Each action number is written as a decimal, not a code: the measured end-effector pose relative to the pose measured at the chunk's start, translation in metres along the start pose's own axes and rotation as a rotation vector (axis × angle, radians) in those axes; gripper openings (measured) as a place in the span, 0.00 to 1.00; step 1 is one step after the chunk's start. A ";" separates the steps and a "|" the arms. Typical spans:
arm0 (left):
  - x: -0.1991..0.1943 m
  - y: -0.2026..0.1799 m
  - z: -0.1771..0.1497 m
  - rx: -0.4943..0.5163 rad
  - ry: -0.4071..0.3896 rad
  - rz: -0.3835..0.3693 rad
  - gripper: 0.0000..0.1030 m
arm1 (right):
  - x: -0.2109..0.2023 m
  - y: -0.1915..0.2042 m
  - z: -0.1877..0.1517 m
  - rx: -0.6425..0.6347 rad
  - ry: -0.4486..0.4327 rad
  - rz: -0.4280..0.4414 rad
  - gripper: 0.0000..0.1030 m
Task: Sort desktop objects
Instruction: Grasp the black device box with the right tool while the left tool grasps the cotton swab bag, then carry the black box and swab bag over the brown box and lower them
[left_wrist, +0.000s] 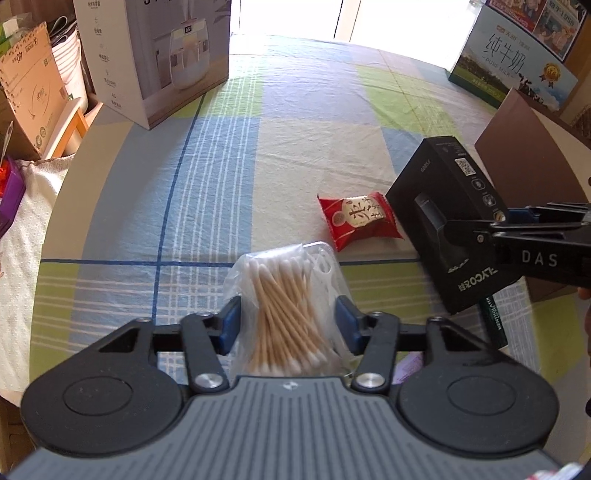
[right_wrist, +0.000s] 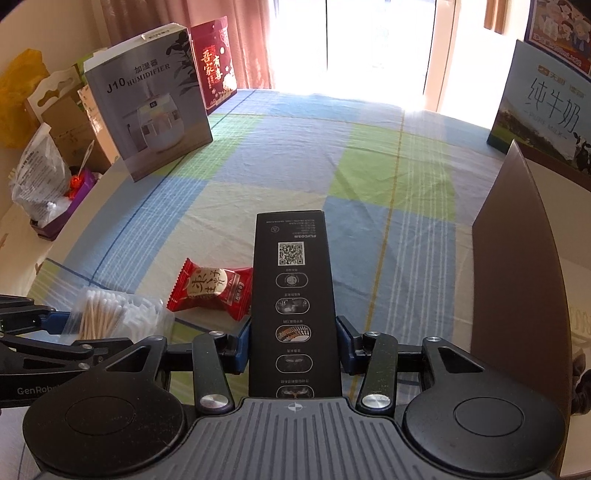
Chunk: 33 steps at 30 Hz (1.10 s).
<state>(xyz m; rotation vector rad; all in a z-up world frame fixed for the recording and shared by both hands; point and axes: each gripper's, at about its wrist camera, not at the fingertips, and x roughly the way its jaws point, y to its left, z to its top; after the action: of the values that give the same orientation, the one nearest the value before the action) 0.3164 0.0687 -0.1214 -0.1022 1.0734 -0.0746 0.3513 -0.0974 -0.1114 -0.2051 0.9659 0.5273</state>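
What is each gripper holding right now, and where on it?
Left gripper: bag of cotton swabs, pads at its sides near the middle. Right gripper: black box, pinched across its long sides.

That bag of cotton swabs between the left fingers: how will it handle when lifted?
The cotton swab bag looks light. Its thin clear plastic is crinkled, so it will probably sag and may slip in the left gripper. The loose sticks could shift inside.

**Cloth, plastic film, card and wood**

The tablecloth (right_wrist: 303, 155) is matt woven cloth, lightly creased. The cotton swabs (left_wrist: 284, 299) have pale wooden sticks inside a clear, crinkled plastic bag (left_wrist: 332, 280). The snack packet (left_wrist: 360, 219) is glossy red foil-like plastic. The black box (right_wrist: 293, 295) is smooth, faintly shiny card.
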 end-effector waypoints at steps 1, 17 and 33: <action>0.000 0.000 0.001 0.000 -0.002 -0.001 0.39 | 0.000 0.000 0.000 -0.001 0.000 0.000 0.41; -0.011 0.015 0.000 -0.007 -0.033 0.013 0.19 | 0.010 0.003 0.003 -0.043 -0.007 -0.026 0.48; -0.040 0.002 0.003 0.013 -0.086 0.007 0.19 | -0.034 0.002 0.004 -0.026 -0.092 -0.014 0.40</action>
<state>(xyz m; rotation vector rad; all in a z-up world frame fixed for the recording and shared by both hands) 0.2996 0.0754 -0.0855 -0.0889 0.9868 -0.0700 0.3382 -0.1057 -0.0810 -0.2093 0.8676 0.5323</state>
